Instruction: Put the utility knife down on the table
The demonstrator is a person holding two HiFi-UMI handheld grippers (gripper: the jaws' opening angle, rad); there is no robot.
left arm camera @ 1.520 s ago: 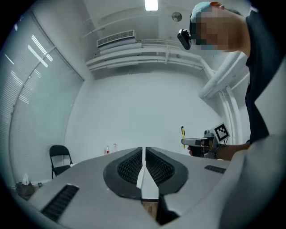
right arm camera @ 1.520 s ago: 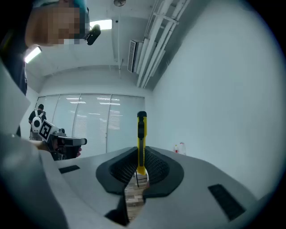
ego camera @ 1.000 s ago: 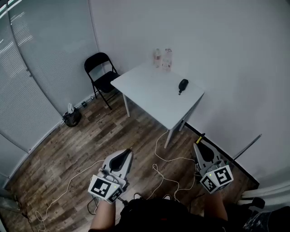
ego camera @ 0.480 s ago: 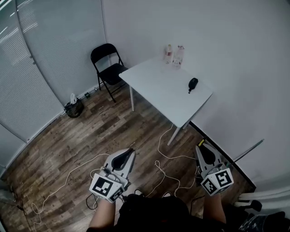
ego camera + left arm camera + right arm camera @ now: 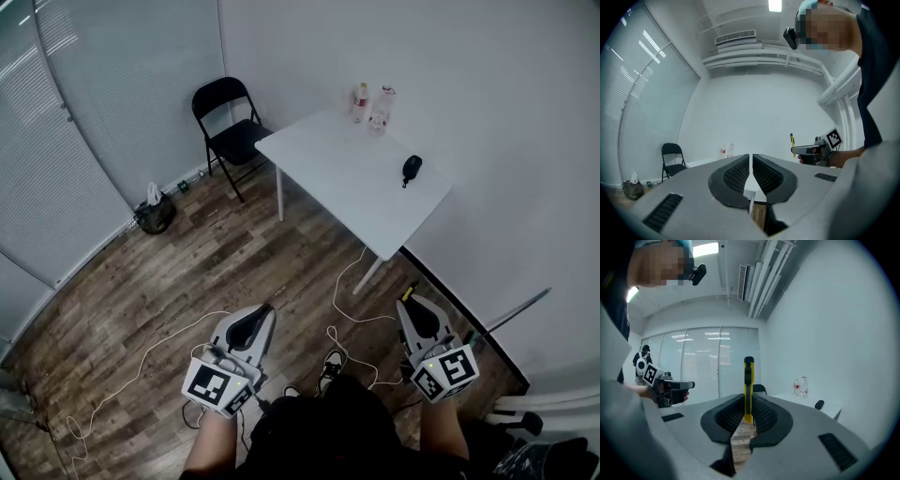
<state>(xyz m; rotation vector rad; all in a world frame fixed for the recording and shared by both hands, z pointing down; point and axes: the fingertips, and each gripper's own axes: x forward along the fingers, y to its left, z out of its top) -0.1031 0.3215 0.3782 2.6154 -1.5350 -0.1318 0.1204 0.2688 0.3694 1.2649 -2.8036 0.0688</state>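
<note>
The table (image 5: 342,173) is well ahead, so your right gripper (image 5: 748,401) holds the utility knife (image 5: 748,380) clamped upright, and your left gripper (image 5: 751,160) is closed, empty.

Two grippers showing, left gripper (image 5: 266,309) and right gripper (image 5: 405,300), one yellow utility knife (image 5: 748,390) riding along, one white table (image 5: 323,159) standing, two bottles (image 5: 361,101) sitting on it, one small black object (image 5: 411,169) lying there, one black folding chair (image 5: 225,117) standing by, one dark bag (image 5: 155,214) slumping on the floor.

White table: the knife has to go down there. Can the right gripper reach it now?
Probably not yet: the right gripper, shut on the utility knife, hangs well short of the table. Only wood floor lies between.
</note>
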